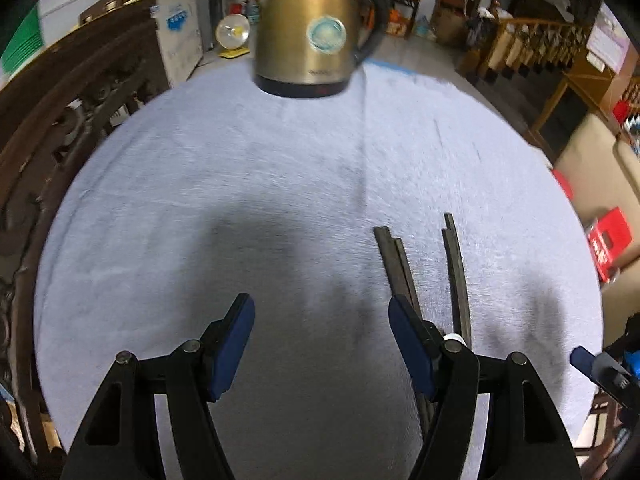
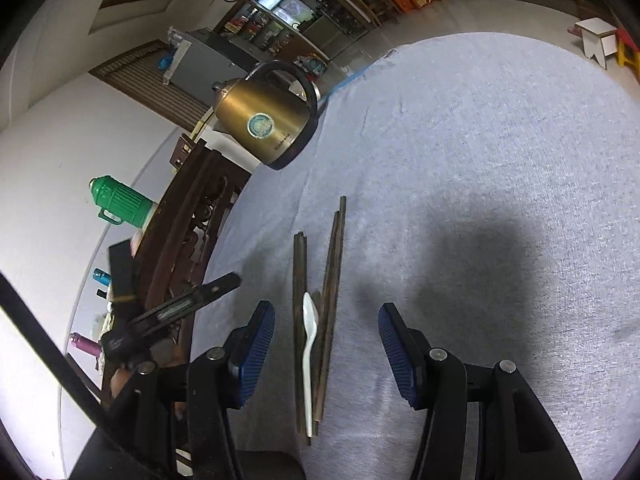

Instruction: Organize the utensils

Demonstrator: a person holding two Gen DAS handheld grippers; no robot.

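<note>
Dark chopsticks (image 2: pixel 320 320) — white spoon (image 2: pixel 309 356) among them, between open right hand-held gripper (image 2: pixel 326 354)

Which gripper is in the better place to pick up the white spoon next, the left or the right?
Probably the right gripper: it is open, and the white spoon lies between its fingers among the chopsticks. The left gripper is open over bare cloth, spoon beside it.

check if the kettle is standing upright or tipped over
Upright. The kettle sits flat on its dark base on the cloth-covered table. Its slant in the right wrist view comes from the tilted camera.
</note>
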